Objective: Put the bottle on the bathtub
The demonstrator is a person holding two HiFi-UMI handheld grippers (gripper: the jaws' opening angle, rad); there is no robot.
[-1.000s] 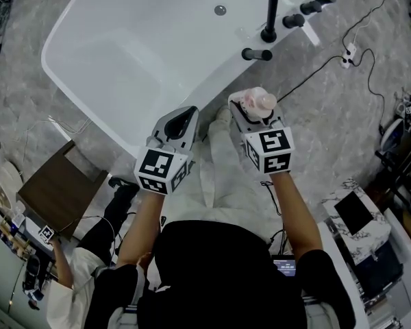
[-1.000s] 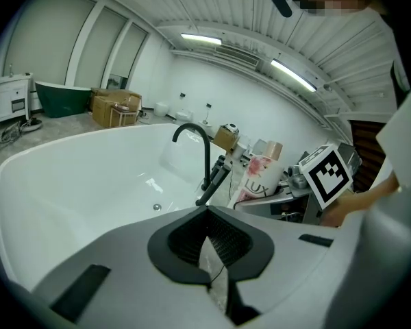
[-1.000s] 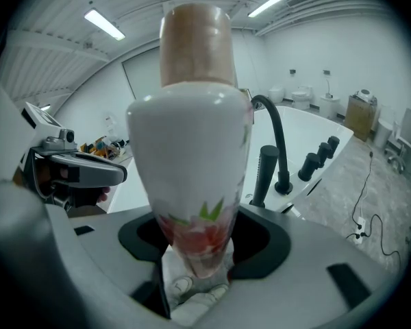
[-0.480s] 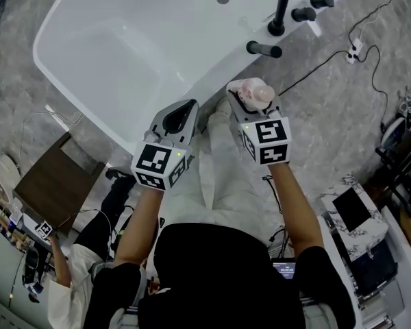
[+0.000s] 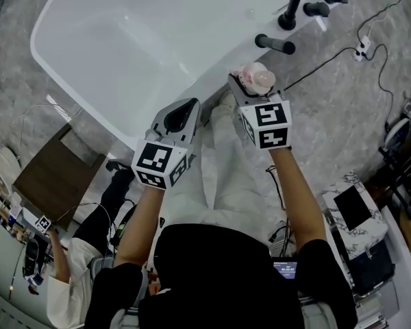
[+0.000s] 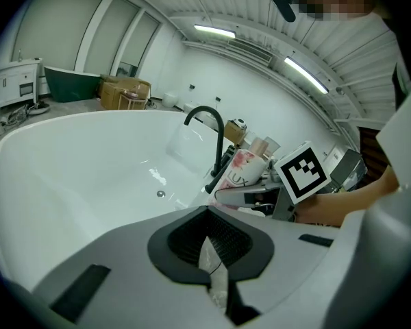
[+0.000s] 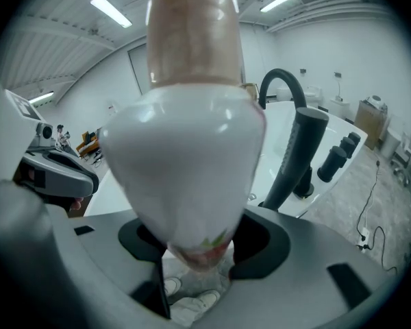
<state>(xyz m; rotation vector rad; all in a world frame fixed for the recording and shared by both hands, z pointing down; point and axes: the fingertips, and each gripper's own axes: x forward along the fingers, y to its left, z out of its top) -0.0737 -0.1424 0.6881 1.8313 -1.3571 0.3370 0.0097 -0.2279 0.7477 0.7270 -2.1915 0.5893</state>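
Note:
A white bottle (image 5: pixel 255 79) with a pink cap and floral print is held upright in my right gripper (image 5: pixel 250 88), which is shut on it just short of the bathtub's near rim. In the right gripper view the bottle (image 7: pixel 192 149) fills the middle, cap up. The left gripper view shows the same bottle (image 6: pixel 243 170) off to the right. The white bathtub (image 5: pixel 103 43) lies ahead, its rim (image 5: pixel 212 81) close under the bottle. My left gripper (image 5: pixel 180 117) hangs over the tub's near edge, shut and holding nothing.
A black faucet (image 5: pixel 292 5) and black handles (image 5: pixel 274 44) stand on the tub's right ledge. A brown wooden stool (image 5: pixel 51 184) sits at the left. A power strip (image 5: pixel 363 46) and cables lie on the marble floor at right.
My right gripper has carried the bottle forward towards the tub rim. The left gripper has hardly moved.

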